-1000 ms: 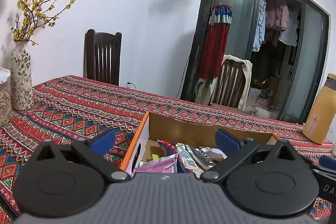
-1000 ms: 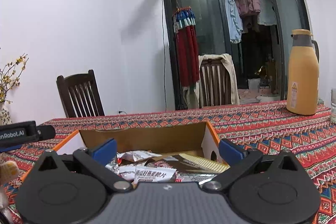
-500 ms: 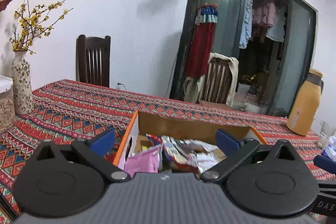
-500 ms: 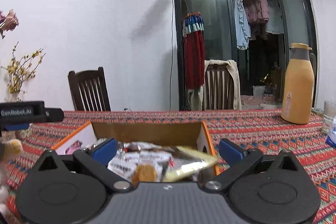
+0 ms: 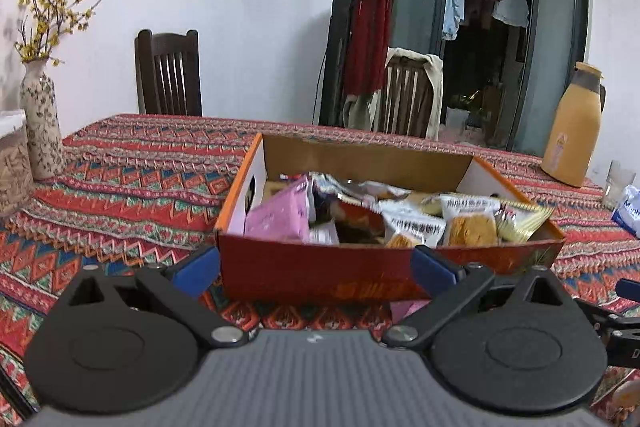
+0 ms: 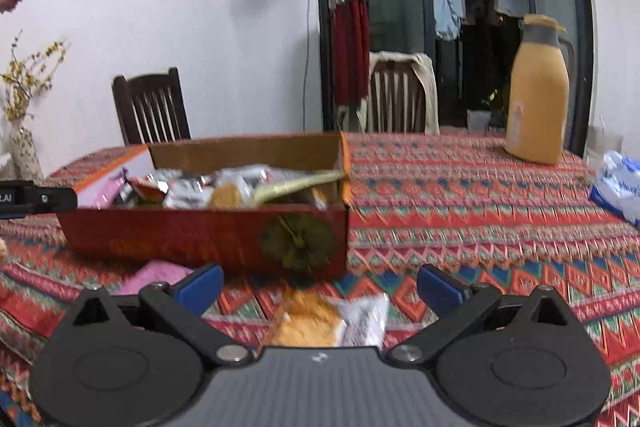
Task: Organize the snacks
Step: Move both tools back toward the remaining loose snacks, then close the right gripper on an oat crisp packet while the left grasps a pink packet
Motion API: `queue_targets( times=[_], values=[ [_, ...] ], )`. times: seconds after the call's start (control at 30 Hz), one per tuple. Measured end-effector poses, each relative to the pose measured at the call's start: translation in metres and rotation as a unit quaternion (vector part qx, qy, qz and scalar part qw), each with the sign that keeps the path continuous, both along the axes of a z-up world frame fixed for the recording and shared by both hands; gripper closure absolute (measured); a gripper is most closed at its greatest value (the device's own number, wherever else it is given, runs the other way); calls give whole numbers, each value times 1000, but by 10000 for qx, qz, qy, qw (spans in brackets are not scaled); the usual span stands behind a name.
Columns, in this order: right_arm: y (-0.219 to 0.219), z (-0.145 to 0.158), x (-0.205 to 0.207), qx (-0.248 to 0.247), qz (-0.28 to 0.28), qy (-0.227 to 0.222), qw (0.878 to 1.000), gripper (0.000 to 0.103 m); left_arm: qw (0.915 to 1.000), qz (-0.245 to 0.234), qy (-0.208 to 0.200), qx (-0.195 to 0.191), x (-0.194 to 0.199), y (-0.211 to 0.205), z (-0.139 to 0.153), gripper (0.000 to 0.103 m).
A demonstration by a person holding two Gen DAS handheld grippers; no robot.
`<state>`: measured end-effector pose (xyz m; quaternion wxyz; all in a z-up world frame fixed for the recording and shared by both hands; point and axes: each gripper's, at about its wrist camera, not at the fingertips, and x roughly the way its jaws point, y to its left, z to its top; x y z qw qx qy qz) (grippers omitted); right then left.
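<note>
A red cardboard box (image 5: pixel 384 267) (image 6: pixel 208 235) filled with several wrapped snacks stands on the patterned tablecloth. Among them are a pink packet (image 5: pixel 280 215) and white packets with round biscuits (image 5: pixel 468 223). My left gripper (image 5: pixel 316 273) is open, just short of the box's near wall. My right gripper (image 6: pixel 320 287) is open too, nearer the box's right corner. Between its fingers, on the cloth, lies a loose biscuit packet (image 6: pixel 328 319). A pink packet (image 6: pixel 156 277) lies on the cloth in front of the box.
An orange thermos jug (image 6: pixel 536 91) stands at the back right, and a white and blue plastic bag (image 6: pixel 618 187) lies at the right edge. A flowered vase (image 5: pixel 40 123) stands at the left. Two wooden chairs (image 5: pixel 168 73) stand behind the table (image 5: pixel 120 195).
Both grippers have drawn back and risen from over the box, so its red front wall now shows. The loose packets on the cloth have come into view.
</note>
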<state>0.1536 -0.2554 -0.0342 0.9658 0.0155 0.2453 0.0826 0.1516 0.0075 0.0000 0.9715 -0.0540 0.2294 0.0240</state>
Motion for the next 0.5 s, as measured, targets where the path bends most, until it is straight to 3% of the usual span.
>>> queue_targets(
  times=[0.33,0.5],
  values=[
    [11,-18,23,-383,87,483,9981,0,9993,230,203,-232,10,12,-17,0],
    [15,-32,47,-472,-12,1025,9936,0,9990,188,179,-353,8,16,-17,0]
  ],
)
